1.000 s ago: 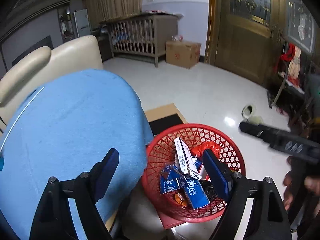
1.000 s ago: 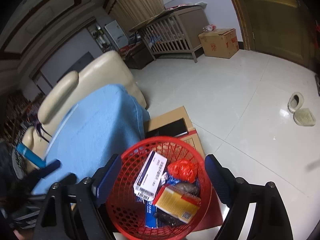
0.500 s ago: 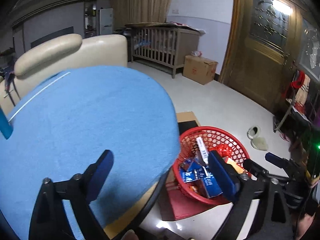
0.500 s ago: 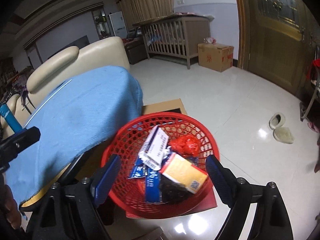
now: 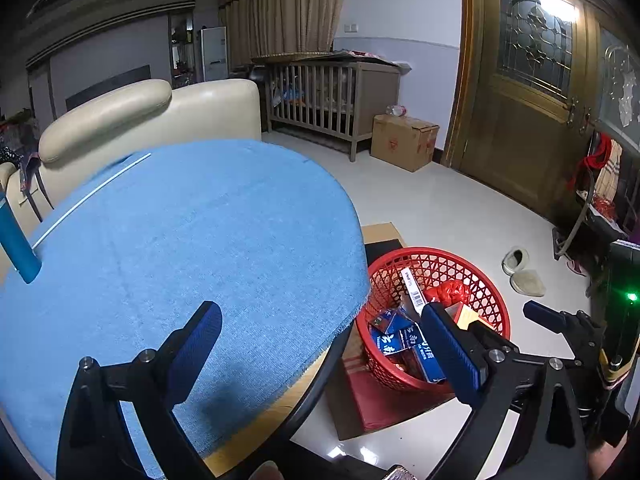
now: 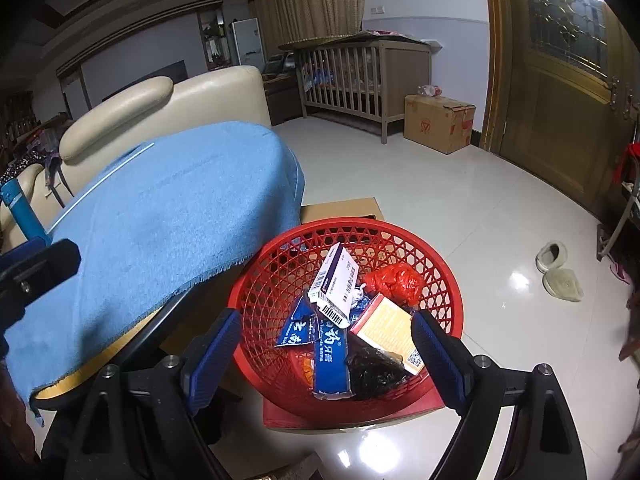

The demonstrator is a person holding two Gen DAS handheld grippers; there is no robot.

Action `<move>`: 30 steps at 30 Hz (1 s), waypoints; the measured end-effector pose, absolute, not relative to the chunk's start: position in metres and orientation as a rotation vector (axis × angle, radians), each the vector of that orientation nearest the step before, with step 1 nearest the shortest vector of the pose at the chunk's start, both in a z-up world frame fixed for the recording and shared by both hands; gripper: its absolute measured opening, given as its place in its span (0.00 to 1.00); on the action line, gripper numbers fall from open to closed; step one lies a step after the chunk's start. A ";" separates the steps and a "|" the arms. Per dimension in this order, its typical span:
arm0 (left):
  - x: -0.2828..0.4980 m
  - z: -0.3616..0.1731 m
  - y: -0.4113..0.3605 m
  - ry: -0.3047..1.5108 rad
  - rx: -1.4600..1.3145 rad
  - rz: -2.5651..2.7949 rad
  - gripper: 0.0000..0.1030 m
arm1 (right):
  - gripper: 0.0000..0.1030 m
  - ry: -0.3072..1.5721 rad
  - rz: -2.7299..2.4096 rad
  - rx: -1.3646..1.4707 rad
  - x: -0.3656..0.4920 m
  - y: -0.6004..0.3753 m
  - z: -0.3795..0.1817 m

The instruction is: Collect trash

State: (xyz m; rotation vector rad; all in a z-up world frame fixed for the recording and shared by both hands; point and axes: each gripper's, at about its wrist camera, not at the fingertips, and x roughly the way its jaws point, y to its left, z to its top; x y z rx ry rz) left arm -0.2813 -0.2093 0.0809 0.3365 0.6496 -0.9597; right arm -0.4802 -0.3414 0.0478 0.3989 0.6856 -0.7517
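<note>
**Basket full beside the table, both grippers empty**

The red basket (image 6: 440, 280) stands on the floor at the lower middle of the right wrist view, on a flat red board (image 6: 352, 416) laid over cardboard (image 6: 344, 206), just beside the table's edge. In the left wrist view it sits at lower right (image 5: 480, 280), partly behind that gripper's right finger.

Inside, a white box (image 6: 334, 284) with a barcode end leans tilted, its long axis running from lower left to upper right of the frame, barcode end lowest. A blue toothpaste box (image 6: 330, 360) lies below it, its long axis nearly up-and-down in the frame, its near end at the basket's front wall. An orange box (image 6: 388, 328) lies angled to the right, one corner behind the right finger. A crumpled red bag (image 6: 394, 280) sits at the back, and a black wrapper (image 6: 374, 372) at the front; what lies under the pile is hard to make out.

The right gripper (image 6: 326, 356) hovers over the basket's near rim, jaws spread wide and holding nothing. The left gripper (image 5: 320, 354) hangs over the table's edge, jaws likewise spread and empty.

The table wears a blue cloth (image 5: 180, 240). A blue cylinder (image 5: 16, 240) at the far left is cut off by the frame. Slippers (image 6: 558, 270) lie on the tiles at right.
</note>
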 end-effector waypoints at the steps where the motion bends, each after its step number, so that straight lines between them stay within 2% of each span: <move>1: -0.281 0.081 -0.209 0.652 0.336 -0.955 0.97 | 0.86 0.685 -0.752 0.398 -0.480 -0.342 0.048; 30: -0.287 0.080 -0.208 0.631 0.347 -0.957 0.97 | 0.86 0.659 -0.793 0.389 -0.481 -0.344 0.055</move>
